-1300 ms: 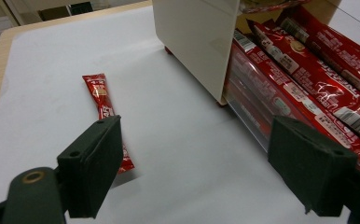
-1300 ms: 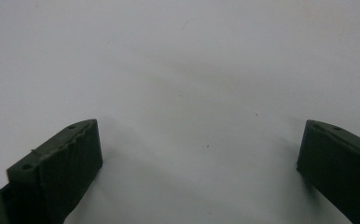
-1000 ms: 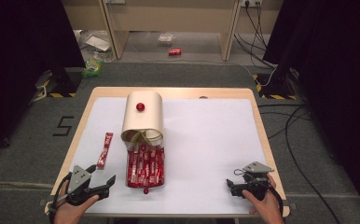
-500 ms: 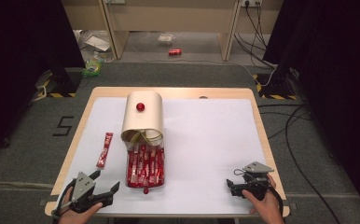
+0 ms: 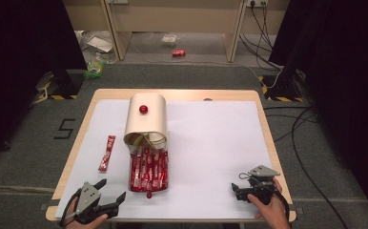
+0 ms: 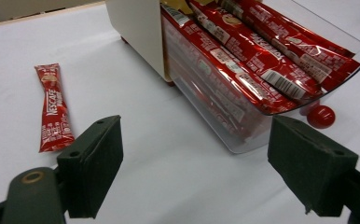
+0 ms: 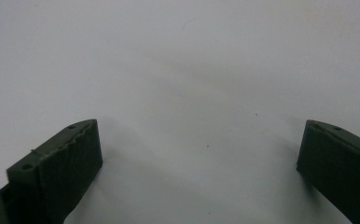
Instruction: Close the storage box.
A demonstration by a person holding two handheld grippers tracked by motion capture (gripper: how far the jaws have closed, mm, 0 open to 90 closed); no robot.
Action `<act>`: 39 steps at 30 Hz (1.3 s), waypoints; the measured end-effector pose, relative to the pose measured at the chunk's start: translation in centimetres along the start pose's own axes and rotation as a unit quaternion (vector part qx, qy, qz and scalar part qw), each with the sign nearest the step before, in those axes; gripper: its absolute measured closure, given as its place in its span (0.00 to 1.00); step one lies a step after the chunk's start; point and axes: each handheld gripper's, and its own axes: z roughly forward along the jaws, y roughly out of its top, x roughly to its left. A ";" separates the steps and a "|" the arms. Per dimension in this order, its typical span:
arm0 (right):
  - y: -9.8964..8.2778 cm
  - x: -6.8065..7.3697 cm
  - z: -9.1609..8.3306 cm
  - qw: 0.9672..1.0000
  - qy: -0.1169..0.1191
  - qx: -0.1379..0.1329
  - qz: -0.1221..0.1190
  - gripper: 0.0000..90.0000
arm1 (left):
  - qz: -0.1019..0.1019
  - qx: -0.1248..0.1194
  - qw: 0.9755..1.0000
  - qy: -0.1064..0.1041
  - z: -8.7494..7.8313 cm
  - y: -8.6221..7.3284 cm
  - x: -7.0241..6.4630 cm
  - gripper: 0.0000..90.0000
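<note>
A cream, round-topped dispenser box [image 5: 146,119] lies on the white tabletop [image 5: 210,143], with a small red knob [image 5: 143,109] on its upper face. From its near end a clear plastic drawer [image 5: 148,171] is pulled out; the drawer is packed with glossy red stick sachets [image 6: 243,51] lying lengthwise side by side, their printed labels and a barcode showing in the left gripper view. A round red knob [image 6: 321,116] sits at the drawer's front wall, touching the tabletop. The drawer's wall is transparent and curved at the rim, while the box's side is smooth and matt.

One loose red sachet [image 5: 107,152] lies flat on the tabletop, left of the box and apart from it; it is slim, rectangular and crimped at the ends.

The left gripper [image 5: 107,194] sits at the near left edge, its jaws spread wide and holding nothing, pointing towards the drawer and the loose sachet. The right gripper [image 5: 241,187] rests at the near right, well apart from the box, jaws likewise wide over bare white surface.
</note>
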 end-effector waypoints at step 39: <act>0.0 0.0 0.0 1.000 0.000 0.000 0.000 0.00 | 0.010 0.020 1.000 -0.015 2.8 -0.1 -2.0 0.16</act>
